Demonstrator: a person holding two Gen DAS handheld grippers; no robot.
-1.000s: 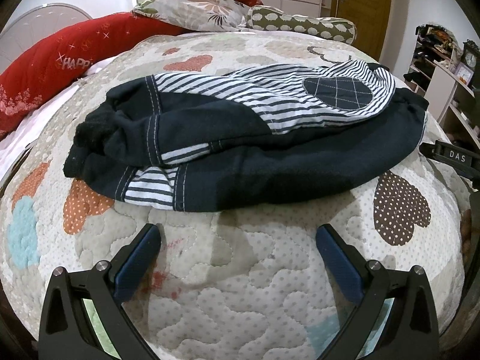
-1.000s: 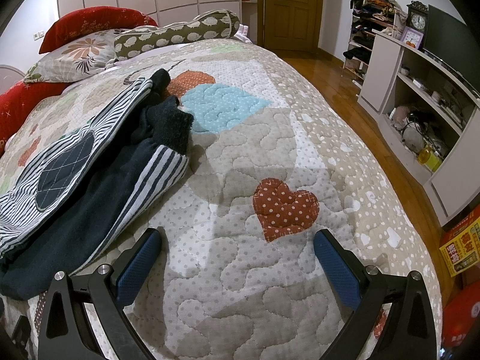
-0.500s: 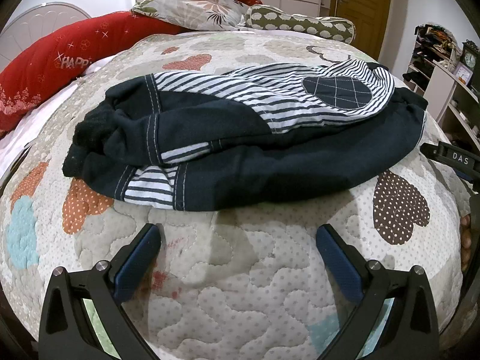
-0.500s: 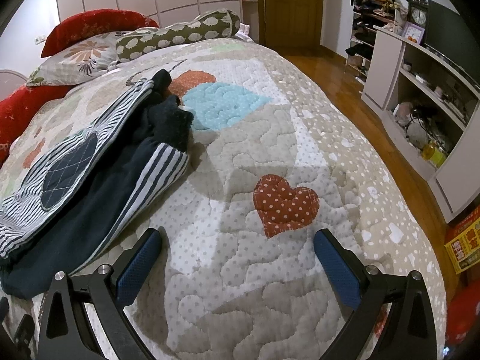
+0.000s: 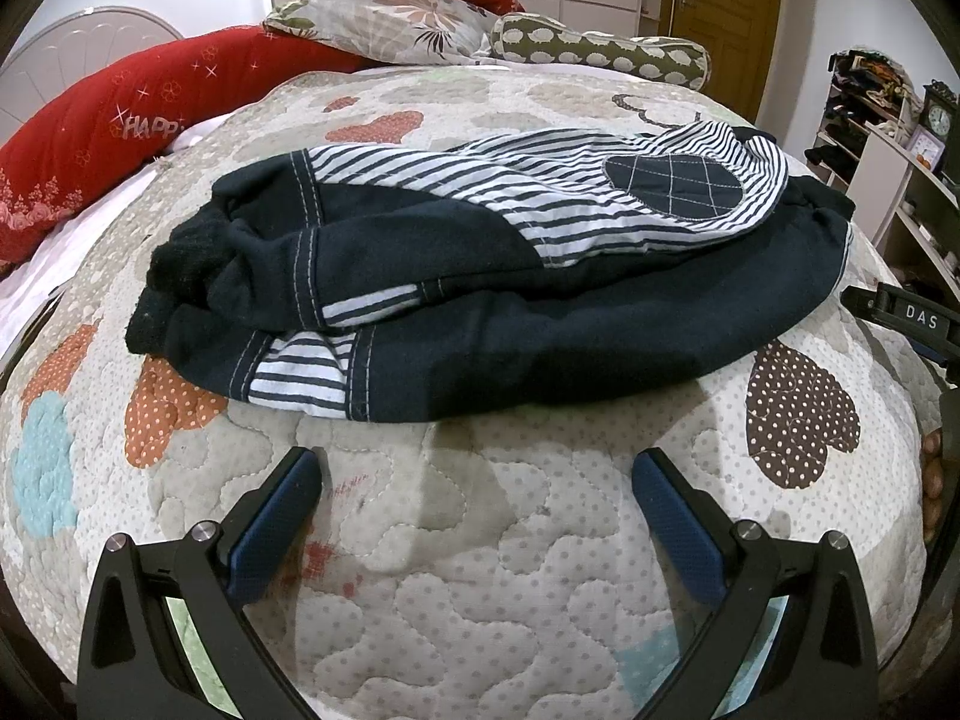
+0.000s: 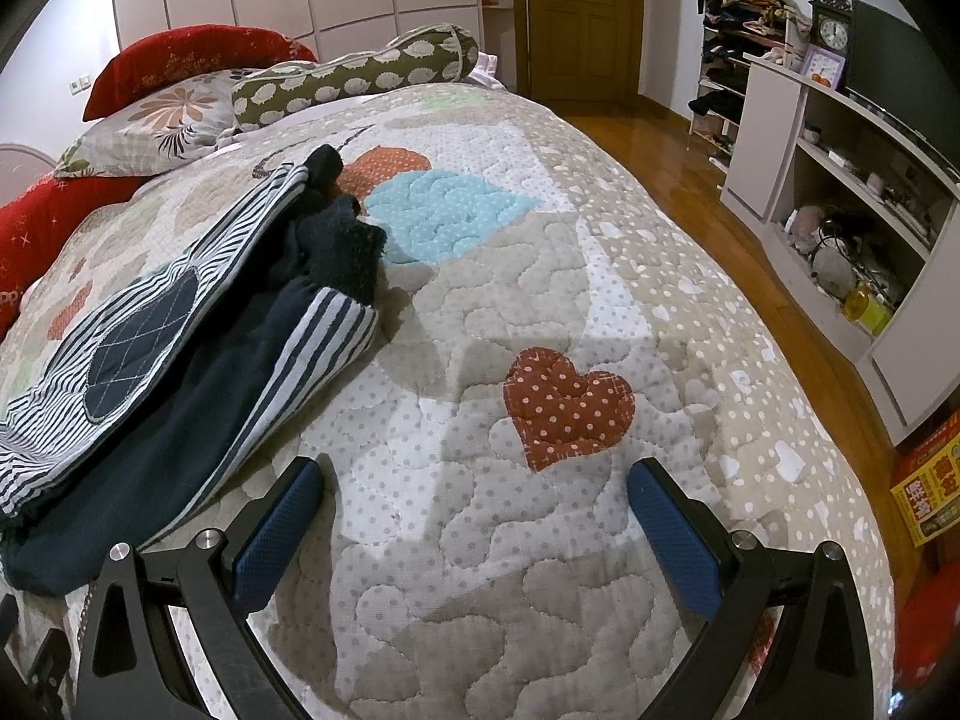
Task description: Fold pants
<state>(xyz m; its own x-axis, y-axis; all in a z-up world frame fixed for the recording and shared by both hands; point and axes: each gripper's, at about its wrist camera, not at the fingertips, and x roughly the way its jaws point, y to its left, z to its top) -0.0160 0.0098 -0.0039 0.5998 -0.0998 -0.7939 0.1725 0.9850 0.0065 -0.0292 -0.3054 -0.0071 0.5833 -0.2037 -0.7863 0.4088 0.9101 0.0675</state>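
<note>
Dark navy pants with striped panels and a quilted knee patch (image 5: 510, 276) lie folded lengthwise on the quilted bedspread (image 5: 480, 570). In the left wrist view they lie across the bed just beyond my open, empty left gripper (image 5: 477, 474). In the right wrist view the pants (image 6: 198, 360) lie to the left, cuffs away from me. My right gripper (image 6: 474, 483) is open and empty over bare quilt to the right of the pants. A black part of the right gripper (image 5: 900, 315) shows at the right edge of the left view.
Red (image 5: 120, 144), floral (image 5: 390, 30) and bolster (image 5: 600, 51) pillows lie at the head of the bed. White shelves (image 6: 840, 192) with clutter stand to the right across a wooden floor (image 6: 690, 150). A door (image 6: 576, 18) is at the back.
Both grippers stay open. The views have shifted only slightly; the pants have not moved.
</note>
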